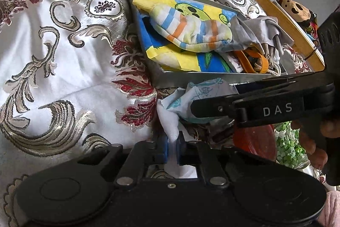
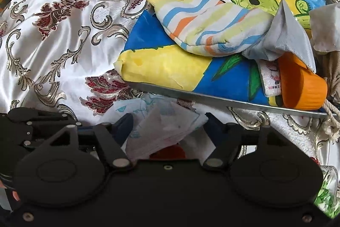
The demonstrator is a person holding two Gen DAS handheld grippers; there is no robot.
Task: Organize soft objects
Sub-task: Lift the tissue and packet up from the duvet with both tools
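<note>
A white cloth with light-blue print lies just in front of a metal tray. My left gripper is shut on a white corner of that cloth. My right gripper is open, its fingers on either side of the same cloth; it also shows in the left wrist view, reaching in from the right. In the tray lie a yellow-and-blue cartoon cloth, a striped towel, a grey cloth and an orange cup.
A satin bedspread with red and gold flowers covers the bed. A wooden bed rail and a brown soft toy are at the far right. A red object and a green-patterned item lie near my right hand.
</note>
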